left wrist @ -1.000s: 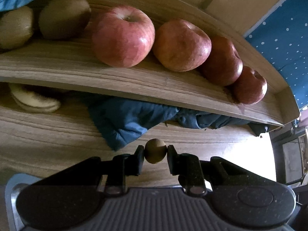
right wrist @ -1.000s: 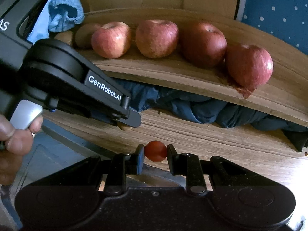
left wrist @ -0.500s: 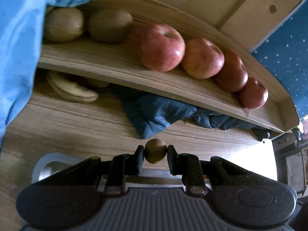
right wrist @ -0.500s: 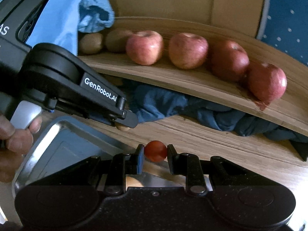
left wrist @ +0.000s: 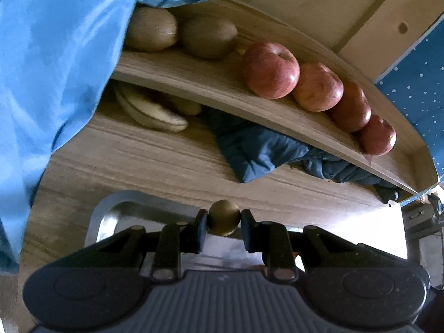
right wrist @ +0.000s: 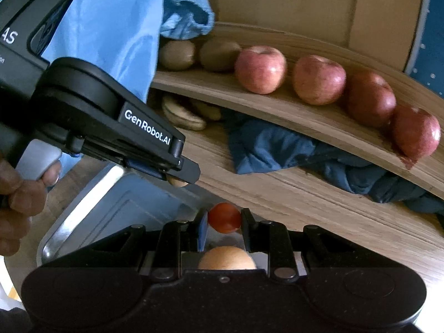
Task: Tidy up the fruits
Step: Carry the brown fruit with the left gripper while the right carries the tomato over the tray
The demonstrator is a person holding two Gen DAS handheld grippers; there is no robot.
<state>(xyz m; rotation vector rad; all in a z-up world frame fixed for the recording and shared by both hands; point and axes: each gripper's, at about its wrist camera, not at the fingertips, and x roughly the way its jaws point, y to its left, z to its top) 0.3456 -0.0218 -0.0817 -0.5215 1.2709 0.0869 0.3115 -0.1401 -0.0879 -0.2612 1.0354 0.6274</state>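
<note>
left wrist: small brown fruit, perhaps longan, between left hand-held gripper fingers

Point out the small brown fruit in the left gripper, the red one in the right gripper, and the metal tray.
small brown fruit [left wrist: 223, 217], left wrist view, centre of its front.
small red fruit [right wrist: 224, 217], right wrist view, centre of its front.
metal tray [right wrist: 83, 208], right wrist view, left rim.

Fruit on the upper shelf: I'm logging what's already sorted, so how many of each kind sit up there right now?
Red apples: 4
Kiwis: 2
Total: 6 on the upper shelf; a blue cloth hides its left end, so more may sit there.
</note>
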